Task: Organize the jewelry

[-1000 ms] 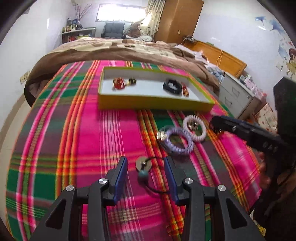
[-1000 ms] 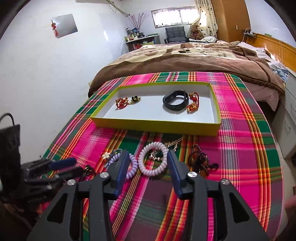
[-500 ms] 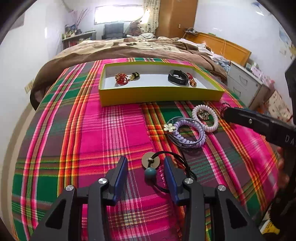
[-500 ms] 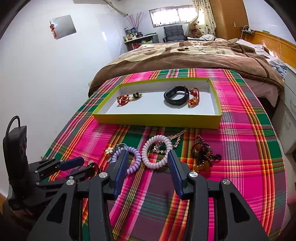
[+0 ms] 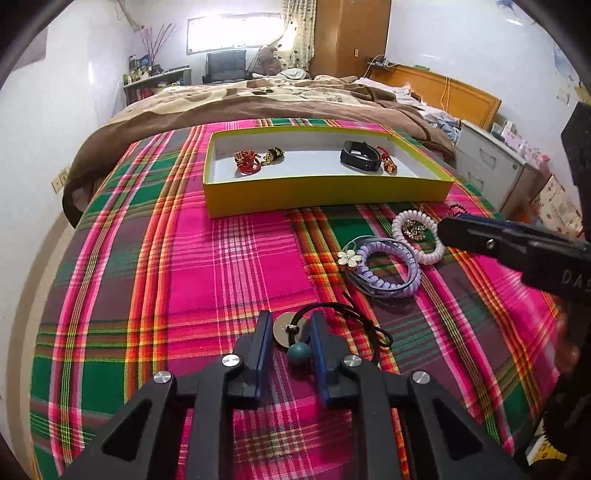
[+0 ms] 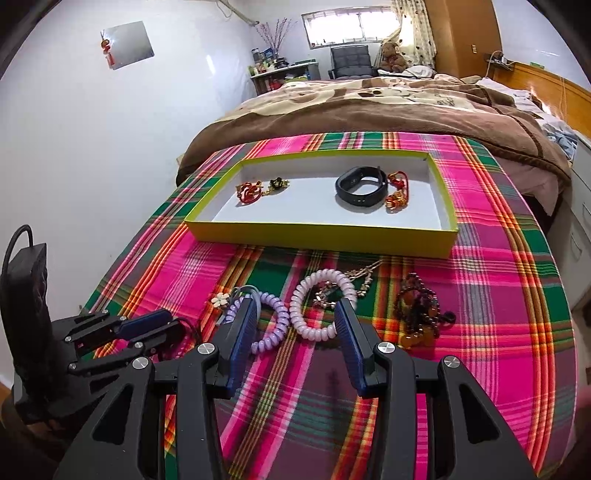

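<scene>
**Left jaws closing around cord pendant**

Left gripper (image 5: 290,334) near the plaid cloth's (image 5: 147,295) front edge; jaws just narrowed around the black cord necklace with disc and teal bead (image 5: 293,341), contact unclear. Right gripper (image 6: 295,325) spread wide, empty, over the lilac coil bracelet (image 6: 271,325) and pale pink coil bracelet (image 6: 317,306). Farther back, yellow-green shallow box (image 6: 321,236) holds black wristband (image 6: 362,190), red trinkets (image 6: 249,192).

White walls (image 6: 110,147) enclose a bedroom. A bright window (image 6: 347,26) stands beyond a bed under a brown blanket (image 6: 369,107), beside a wooden wardrobe (image 5: 351,37), a grey chair (image 6: 349,61) and cluttered shelves (image 6: 273,74).
</scene>
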A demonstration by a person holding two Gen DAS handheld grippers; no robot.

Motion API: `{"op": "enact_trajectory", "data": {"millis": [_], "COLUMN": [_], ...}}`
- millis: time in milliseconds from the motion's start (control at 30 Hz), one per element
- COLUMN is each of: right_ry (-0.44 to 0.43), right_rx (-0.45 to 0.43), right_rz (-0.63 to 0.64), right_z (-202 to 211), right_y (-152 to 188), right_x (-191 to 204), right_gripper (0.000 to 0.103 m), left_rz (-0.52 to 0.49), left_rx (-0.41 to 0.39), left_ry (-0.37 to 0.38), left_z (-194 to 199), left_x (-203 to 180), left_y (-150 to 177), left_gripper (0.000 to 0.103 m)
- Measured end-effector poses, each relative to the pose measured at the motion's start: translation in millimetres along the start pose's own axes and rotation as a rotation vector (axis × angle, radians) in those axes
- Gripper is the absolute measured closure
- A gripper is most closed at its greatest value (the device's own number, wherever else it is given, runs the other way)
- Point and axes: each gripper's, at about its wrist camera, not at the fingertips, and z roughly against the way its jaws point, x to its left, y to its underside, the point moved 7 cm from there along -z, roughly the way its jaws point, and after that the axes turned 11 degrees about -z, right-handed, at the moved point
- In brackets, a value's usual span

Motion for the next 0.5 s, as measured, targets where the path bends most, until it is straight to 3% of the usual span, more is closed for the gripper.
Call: {"op": "enact_trajectory", "data": {"millis": [500], "right_ry": [-0.011], "right_rx": [0.055], "right_rz": [0.078], "right_z": [-25], "right_y": [8], "right_x": [25], "right_gripper": [0.058], "left_rz": [0.084], "left_rx": [-0.04], "left_ry": [0.009], "left_z": [11], "left_x": [25], "left_y": [-1], "left_gripper": [0.082]}}
